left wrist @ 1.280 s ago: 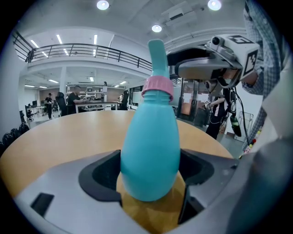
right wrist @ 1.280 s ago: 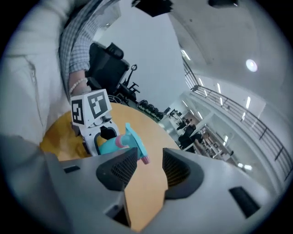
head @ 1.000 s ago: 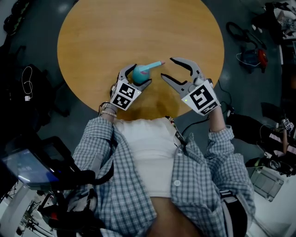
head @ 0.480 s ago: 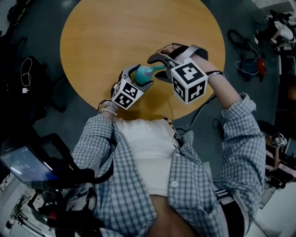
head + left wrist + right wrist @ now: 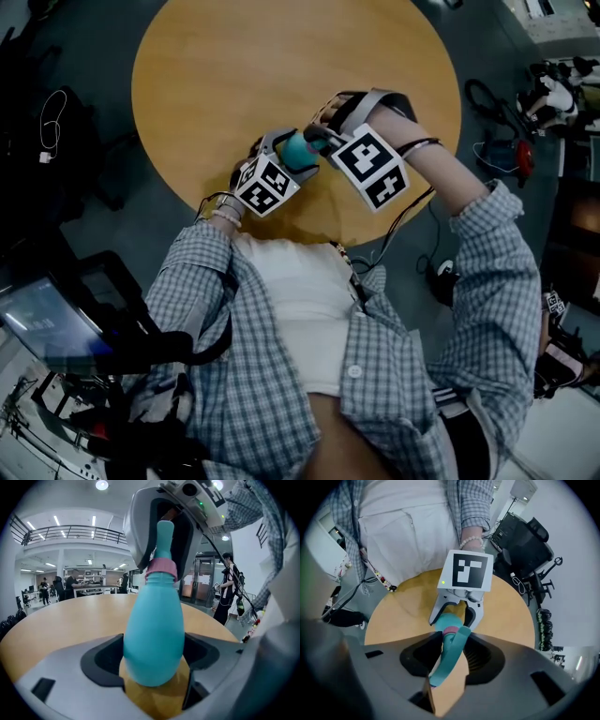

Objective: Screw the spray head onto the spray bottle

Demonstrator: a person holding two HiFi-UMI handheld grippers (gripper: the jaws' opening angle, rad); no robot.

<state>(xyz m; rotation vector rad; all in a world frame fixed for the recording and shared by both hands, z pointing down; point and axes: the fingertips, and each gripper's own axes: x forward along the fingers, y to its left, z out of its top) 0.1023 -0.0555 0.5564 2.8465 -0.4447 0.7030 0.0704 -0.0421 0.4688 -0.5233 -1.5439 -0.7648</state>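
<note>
We've got the left gripper (image 5: pixel 291 156) clamped on the belly of the teal spray bottle (image 5: pixel 152 630), roughly upright at the round table's (image 5: pixel 234 75) near edge. The right gripper (image 5: pixel 452 648) points down over it. Its jaws have just been closing around the spray head (image 5: pixel 449 656) but aren't pinching yet. The head's long axis runs along the jaws, so we'd twist about that line.
</note>
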